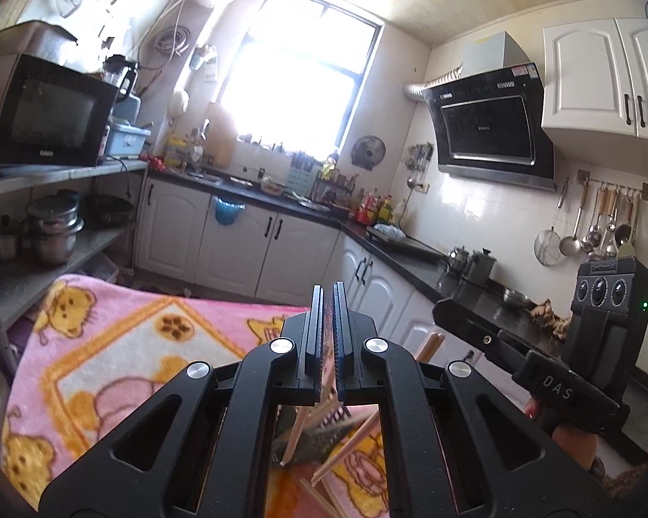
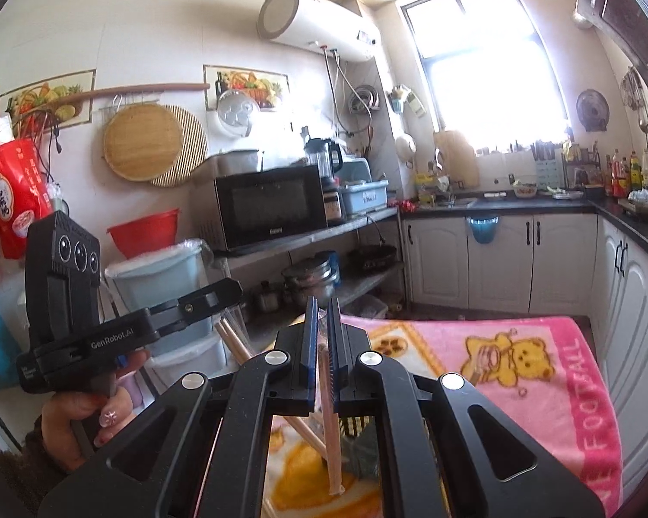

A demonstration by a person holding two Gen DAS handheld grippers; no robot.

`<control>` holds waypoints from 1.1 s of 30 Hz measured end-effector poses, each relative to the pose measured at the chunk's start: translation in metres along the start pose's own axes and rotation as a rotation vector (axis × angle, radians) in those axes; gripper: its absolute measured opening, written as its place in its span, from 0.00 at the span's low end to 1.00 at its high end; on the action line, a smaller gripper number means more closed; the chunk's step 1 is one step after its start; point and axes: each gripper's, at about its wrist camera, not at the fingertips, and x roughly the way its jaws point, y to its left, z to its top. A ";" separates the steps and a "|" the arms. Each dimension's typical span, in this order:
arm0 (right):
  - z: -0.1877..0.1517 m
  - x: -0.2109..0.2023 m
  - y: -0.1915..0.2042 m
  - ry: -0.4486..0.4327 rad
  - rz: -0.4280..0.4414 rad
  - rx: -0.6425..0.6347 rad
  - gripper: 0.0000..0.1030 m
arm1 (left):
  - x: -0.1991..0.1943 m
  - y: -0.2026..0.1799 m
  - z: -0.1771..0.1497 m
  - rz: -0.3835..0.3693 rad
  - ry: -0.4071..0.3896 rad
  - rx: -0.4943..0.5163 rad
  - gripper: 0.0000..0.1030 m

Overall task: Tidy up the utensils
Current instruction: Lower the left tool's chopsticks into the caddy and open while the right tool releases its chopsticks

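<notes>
Below, both wrist views look across a kitchen over a pink bear-print blanket point(image 2: 540, 358) covering the tabletop. Task objects: pale wooden chopsticks, long, slender and light tan. In the right wrist view one chopstick point(image 2: 330, 427) passes upright, slightly tilted, between the blue-edged pads of the right gripper point(image 2: 322, 336); its lower end reaches a dark holder point(image 2: 358, 453) sitting on the blanket, glimpsed only through the gripper frame. The narrow gap between the right gripper's fingers is filled by the stick, so the gripper pinches this chopstick. A second chopstick point(image 2: 302, 431) leans obliquely beside it in the same opening.

In the left wrist view the left gripper point(image 1: 328, 328) has its fingers brought almost together, a thin slit remaining; whether anything sits between them cannot be told. Beneath its frame several chopsticks point(image 1: 350, 444) lean at different angles against a dark mesh holder point(image 1: 319, 436) on the blanket.

Pose: both grippers are held level above the tabletop's near edge, side by side and converging on the holder. The right gripper's body point(image 1: 540, 371) enters the left view from the right. A hand with painted nails point(image 2: 82, 414) grasps the left gripper's handle point(image 2: 95, 341).
</notes>
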 end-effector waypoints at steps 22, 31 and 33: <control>0.029 0.062 -0.034 -0.050 -0.069 -0.010 0.05 | 0.047 0.018 0.019 0.094 -0.028 0.043 0.02; 0.003 0.086 -0.048 0.010 -0.106 0.019 0.05 | 0.074 0.026 0.003 0.090 0.014 0.021 0.02; -0.004 0.089 -0.050 0.018 -0.114 0.021 0.05 | 0.078 0.029 -0.002 0.092 0.025 0.017 0.02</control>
